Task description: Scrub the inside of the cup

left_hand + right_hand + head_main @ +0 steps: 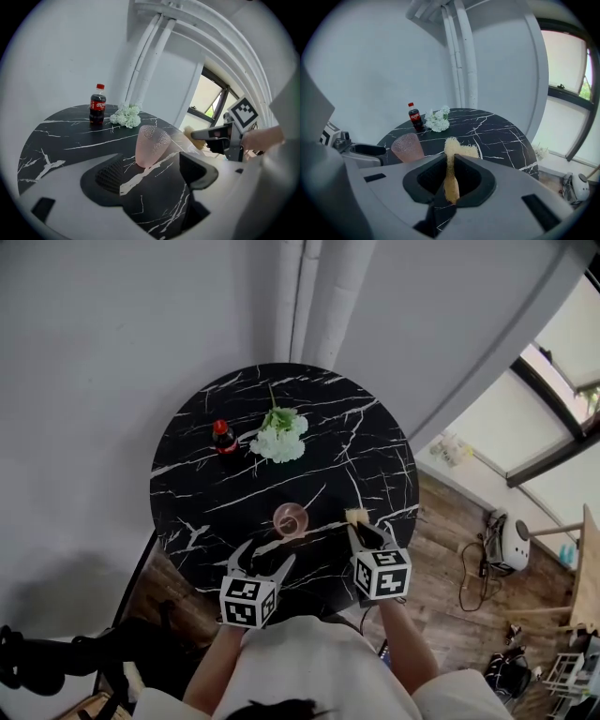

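Starting at the left, the left hand-held gripper (pixel 152 172) has its jaws wide apart with nothing pressed between them. The pink cup (pixel 151 145) stands just beyond its fingertips, in line with the gap and seemingly untouched. The cup rests on the near part of the round black marble worktop (pixel 366 456), upright with its mouth open to the top, so its long axis runs straight up and down. This hand-held gripper is the nearer of the two and, as I judge it, the one placed to steady the cup. Further right, the right hand-held gripper (pixel 450 165) is clamped on a yellow fibrous scrubber (pixel 457 151), whose length runs forward along the jaws, its tufted end sticking out past the tips. The cup lies to this hand-held gripper's left and a little ahead. To scrub the inside, the tufted end would have to travel left over the rim and turn downward into the mouth. By count there is one cup, one scrubber and two hand-held grippers—plus, at the far side of the worktop, one cola bottle (pixel 223 437) and one bunch of white flowers (pixel 280 435).
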The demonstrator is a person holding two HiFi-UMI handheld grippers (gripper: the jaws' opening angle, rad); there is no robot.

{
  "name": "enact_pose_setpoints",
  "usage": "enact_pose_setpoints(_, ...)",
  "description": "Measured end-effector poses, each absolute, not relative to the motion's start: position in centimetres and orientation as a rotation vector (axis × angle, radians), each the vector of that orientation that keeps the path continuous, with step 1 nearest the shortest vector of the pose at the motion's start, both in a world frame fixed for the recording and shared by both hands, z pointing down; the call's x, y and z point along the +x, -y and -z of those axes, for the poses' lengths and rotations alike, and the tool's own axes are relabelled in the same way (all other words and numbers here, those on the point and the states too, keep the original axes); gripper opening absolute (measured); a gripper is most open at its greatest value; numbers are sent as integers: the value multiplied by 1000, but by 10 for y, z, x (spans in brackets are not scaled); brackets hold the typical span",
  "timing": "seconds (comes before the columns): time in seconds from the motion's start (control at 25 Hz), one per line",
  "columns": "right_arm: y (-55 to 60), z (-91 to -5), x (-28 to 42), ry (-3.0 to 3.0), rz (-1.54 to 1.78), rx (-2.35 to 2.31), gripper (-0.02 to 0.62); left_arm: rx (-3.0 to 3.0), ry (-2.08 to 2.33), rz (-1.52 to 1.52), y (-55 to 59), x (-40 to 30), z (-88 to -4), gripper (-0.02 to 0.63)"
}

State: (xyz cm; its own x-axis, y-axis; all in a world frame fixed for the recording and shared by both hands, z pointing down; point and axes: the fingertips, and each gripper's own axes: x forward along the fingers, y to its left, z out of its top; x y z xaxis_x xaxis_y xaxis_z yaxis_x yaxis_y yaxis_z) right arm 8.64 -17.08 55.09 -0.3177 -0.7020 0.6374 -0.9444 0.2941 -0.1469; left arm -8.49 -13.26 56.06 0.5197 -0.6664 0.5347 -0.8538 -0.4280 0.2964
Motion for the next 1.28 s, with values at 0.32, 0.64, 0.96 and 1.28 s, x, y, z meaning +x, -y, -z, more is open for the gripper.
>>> enact_pose_setpoints(0.32, 158, -536, 99, 2137, -711, 1514, 60, 2272, 1270, -552, 154, -72, -579, 374)
enact_pose_setpoints(0.64, 138, -535, 109, 2125, -721, 1512, 61, 2292, 1273, -562, 170, -56, -592, 377)
enact_pose_setpoints(0.96, 124, -535, 121, 2074, -665, 1513, 61, 2334, 1245, -637, 182, -50, -607, 377)
enact_pose_setpoints(1.28, 117, -535, 136, 2037, -616, 1530, 61, 2389, 1198, -682, 190, -40, -615, 377)
